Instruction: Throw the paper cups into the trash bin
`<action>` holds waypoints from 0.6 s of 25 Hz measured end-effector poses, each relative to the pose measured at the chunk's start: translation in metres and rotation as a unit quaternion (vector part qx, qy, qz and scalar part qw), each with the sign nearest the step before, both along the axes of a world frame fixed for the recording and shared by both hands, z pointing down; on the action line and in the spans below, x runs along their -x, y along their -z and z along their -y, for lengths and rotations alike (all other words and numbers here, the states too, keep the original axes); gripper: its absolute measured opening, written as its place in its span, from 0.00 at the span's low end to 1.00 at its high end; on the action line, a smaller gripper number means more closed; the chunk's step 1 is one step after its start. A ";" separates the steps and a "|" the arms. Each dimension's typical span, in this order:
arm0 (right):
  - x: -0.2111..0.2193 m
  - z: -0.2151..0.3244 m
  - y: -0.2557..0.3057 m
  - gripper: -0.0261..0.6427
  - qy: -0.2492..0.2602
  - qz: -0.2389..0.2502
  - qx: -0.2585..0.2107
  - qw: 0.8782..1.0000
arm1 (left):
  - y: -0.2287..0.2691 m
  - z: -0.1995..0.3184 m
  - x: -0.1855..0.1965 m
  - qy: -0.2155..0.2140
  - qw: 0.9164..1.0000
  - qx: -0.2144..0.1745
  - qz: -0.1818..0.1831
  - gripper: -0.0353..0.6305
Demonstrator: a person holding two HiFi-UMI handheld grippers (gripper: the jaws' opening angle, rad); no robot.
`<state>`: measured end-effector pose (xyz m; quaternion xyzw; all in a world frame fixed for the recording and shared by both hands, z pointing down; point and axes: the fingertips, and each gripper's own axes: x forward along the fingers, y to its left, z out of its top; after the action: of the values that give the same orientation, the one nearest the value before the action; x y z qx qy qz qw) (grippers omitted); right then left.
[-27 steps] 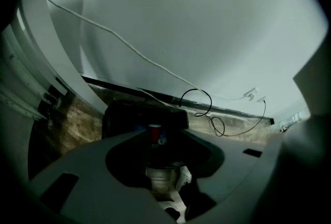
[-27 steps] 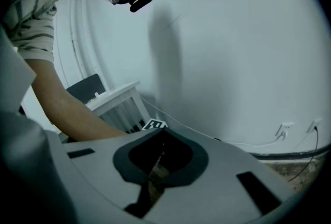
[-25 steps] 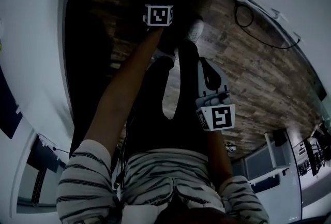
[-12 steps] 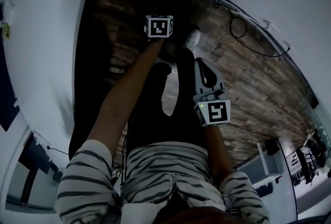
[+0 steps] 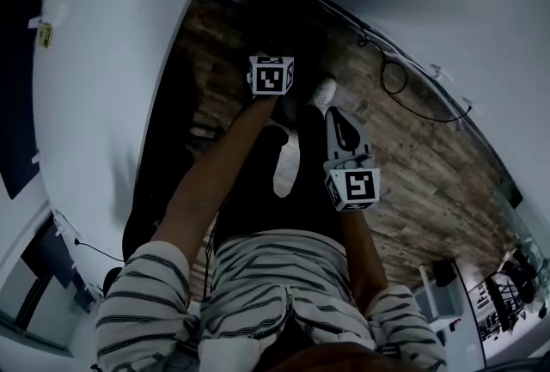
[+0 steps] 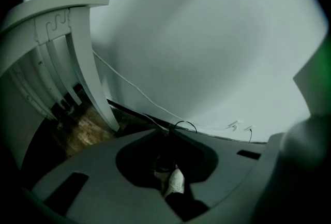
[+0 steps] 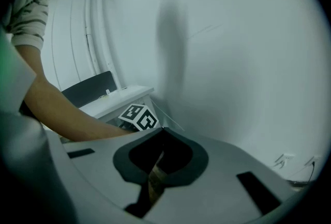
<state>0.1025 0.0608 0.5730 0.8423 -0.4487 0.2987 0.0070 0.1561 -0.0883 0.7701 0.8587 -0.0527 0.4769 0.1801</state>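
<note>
Paper cups too dim for me to make out anywhere, trash bin likewise, I cannot tell it from the dark floor shadow point(image 5: 258, 27) beside the white table point(image 5: 112, 104).

The right claw point(image 7: 161, 130) has smooth, matt grey plastic jaws, and its marker cube point(image 5: 353, 188) bears flat black-and-white print. Beneath the claw the floor point(image 5: 412, 147) is wood plank, grainy and dull. Far to the claw's left the table top point(image 5: 112, 61) is smooth white with a faint sheen. Behind the claw the shirt point(image 5: 275, 276) is soft striped cloth; ahead of it the wall point(image 7: 248, 52) is matt white.
</note>
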 end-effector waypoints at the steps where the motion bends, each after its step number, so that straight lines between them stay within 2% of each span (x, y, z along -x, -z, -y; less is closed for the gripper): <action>1: 0.000 0.002 0.005 0.05 0.005 -0.004 0.001 1.000 | 0.008 0.001 0.000 0.005 1.000 0.003 -0.004 0.15; 6: -0.002 0.009 0.024 0.05 0.020 -0.016 0.000 1.000 | 0.043 0.002 -0.004 0.012 0.999 0.006 -0.031 0.13; 12: -0.006 0.016 0.048 0.05 0.028 -0.021 -0.009 0.999 | 0.079 0.001 -0.001 -0.007 0.999 -0.011 -0.041 0.10; 15: -0.003 0.020 0.059 0.05 0.036 -0.024 -0.011 0.999 | 0.096 0.002 0.006 -0.004 0.999 -0.006 -0.053 0.09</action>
<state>0.1056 0.0404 0.5141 0.8323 -0.4819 0.2731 0.0196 0.1498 -0.0905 0.6740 0.8841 -0.0427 0.4308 0.1757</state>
